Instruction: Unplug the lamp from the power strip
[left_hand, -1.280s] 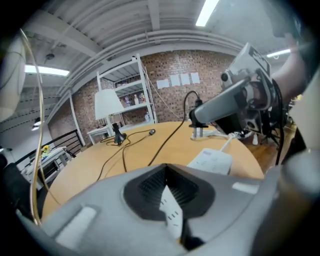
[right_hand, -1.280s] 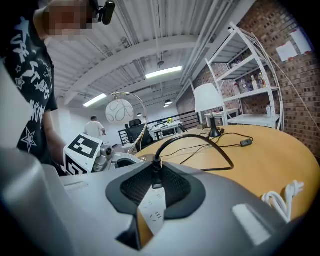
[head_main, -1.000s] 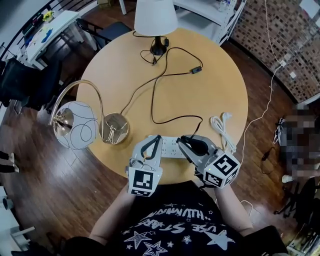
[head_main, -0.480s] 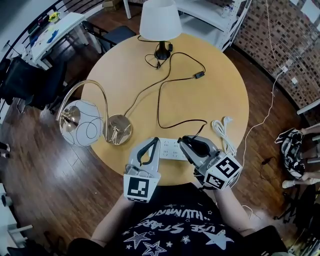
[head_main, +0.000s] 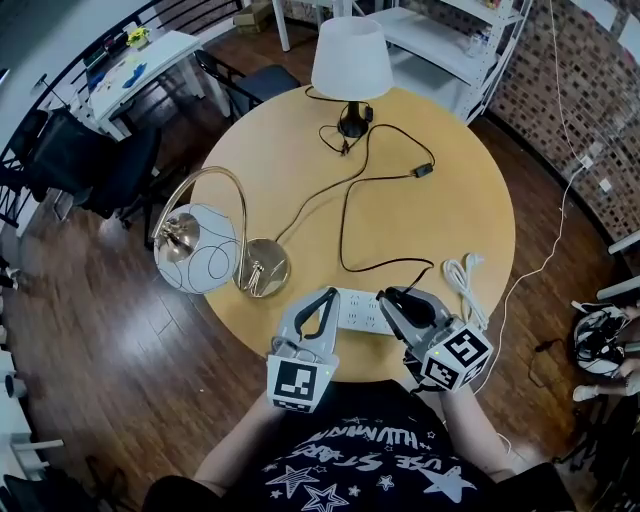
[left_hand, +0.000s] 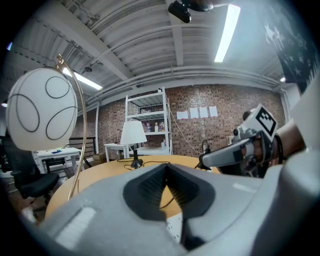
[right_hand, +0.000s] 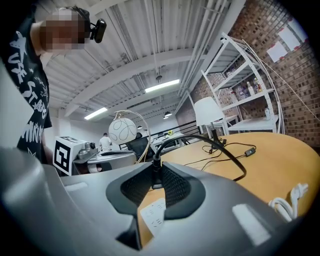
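A white power strip (head_main: 358, 310) lies near the table's front edge. My right gripper (head_main: 387, 298) is shut on a black plug (right_hand: 152, 176) over the strip's right end. The plug's black cord (head_main: 345, 215) arcs away past an inline switch (head_main: 424, 170) to the white-shaded lamp (head_main: 350, 60) at the far side. In the right gripper view the strip (right_hand: 154, 212) shows just below the plug; its prongs are hidden. My left gripper (head_main: 326, 297) is shut with nothing between its fingertips, over the strip's left end (left_hand: 174, 225).
A gold arc lamp with a white globe (head_main: 198, 250) stands on its round base (head_main: 265, 268) at the table's left edge. A coiled white cable (head_main: 465, 285) lies right of the strip. Chairs, a white desk and shelving surround the round table (head_main: 470, 220).
The head view has shifted, so the table now sits further right and lower in it. Both grippers stay at the power strip, holding as before.
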